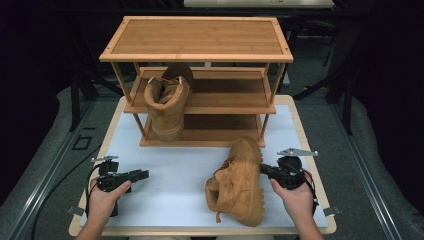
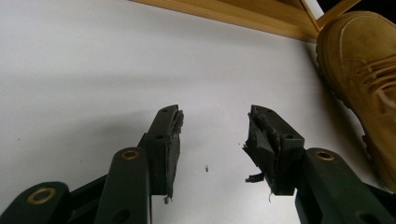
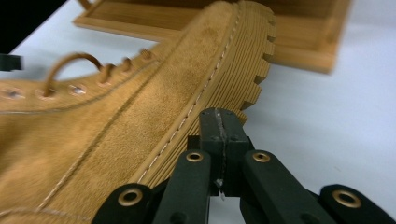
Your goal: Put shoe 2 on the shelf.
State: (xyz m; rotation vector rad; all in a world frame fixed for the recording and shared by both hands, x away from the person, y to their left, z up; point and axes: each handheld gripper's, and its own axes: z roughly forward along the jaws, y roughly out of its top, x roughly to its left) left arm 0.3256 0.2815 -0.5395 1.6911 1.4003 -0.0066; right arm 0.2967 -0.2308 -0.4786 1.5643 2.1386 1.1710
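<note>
Lying on its side just ahead of my R gripper (image 1: 266, 170), jaws closed, empty: boot (image 1: 239, 182), toe toward rack (image 1: 200, 95); L gripper (image 1: 140, 174) open, empty, farther.

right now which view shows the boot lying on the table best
The high view: the whole boot lies on its side on the table, sole toward the right gripper. The right gripper view shows its sole edge and laces close up; the left gripper view catches its toe at the right edge.
</note>
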